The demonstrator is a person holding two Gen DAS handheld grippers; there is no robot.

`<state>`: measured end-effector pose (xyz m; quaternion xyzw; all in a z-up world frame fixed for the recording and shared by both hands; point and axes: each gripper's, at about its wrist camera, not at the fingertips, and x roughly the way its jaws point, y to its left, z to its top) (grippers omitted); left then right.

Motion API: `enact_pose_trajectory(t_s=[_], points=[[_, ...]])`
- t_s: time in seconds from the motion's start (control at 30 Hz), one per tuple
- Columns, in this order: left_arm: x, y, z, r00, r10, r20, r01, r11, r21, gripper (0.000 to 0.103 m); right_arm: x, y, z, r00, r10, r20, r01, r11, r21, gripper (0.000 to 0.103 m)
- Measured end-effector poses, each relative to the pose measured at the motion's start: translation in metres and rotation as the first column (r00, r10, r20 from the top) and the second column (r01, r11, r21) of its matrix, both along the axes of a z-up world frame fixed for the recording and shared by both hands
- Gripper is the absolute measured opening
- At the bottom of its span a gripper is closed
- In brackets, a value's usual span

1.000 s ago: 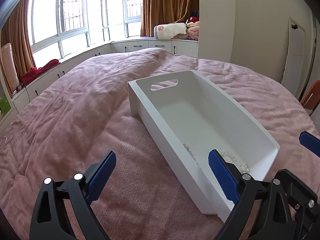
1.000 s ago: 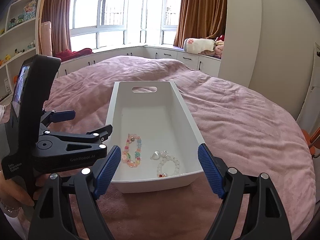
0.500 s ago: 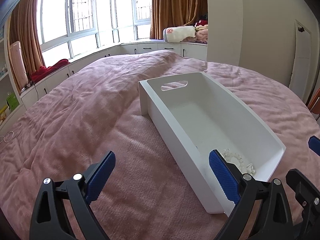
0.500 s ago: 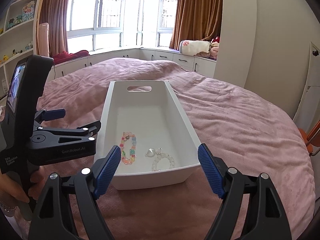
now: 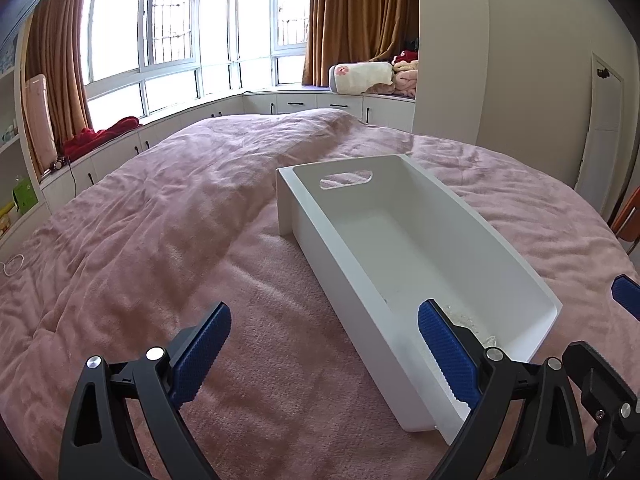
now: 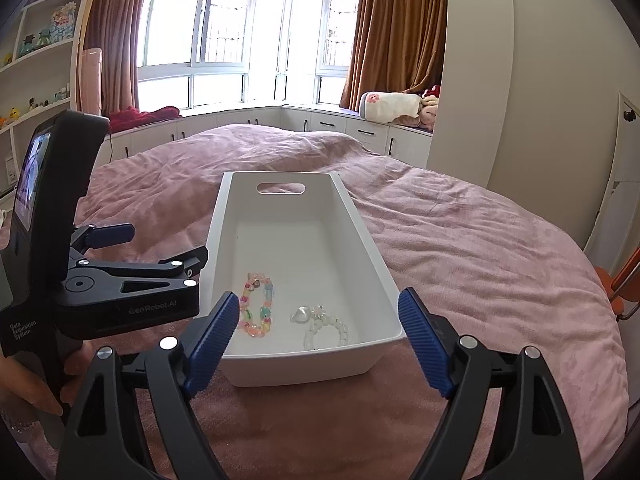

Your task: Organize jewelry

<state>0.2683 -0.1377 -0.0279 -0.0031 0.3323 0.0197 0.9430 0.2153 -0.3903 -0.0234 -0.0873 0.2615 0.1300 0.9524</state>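
Here, both grippers' fingers [image 6: 424,344] spread wide, empty; bracelets [image 6: 256,310] inside white bin [image 6: 296,368].

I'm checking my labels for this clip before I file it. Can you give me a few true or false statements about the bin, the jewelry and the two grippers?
1. The long white plastic bin rests on the pink bedspread. True.
2. The multicoloured beaded bracelet lies on the bedspread beside the bin. False: it lies inside the bin, near the close end.
3. A clear white beaded bracelet lies in the bin next to the coloured one. True.
4. The right gripper is shut on a bracelet. False: its jaws stand wide apart and hold nothing.
5. The left gripper is open and holds nothing. True.
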Motion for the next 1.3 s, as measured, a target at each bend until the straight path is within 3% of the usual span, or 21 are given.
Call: enact_pose_trajectory(t_s=[1.3], points=[[0.0008, -0.0068, 0.0011, 1.0, -0.01, 0.007, 0.01, 1.0, 0.003, 0.096, -0.0006, 0.0003, 0.0, 1.0, 0.001, -0.002, -0.001, 1.0, 0.006, 0.081]])
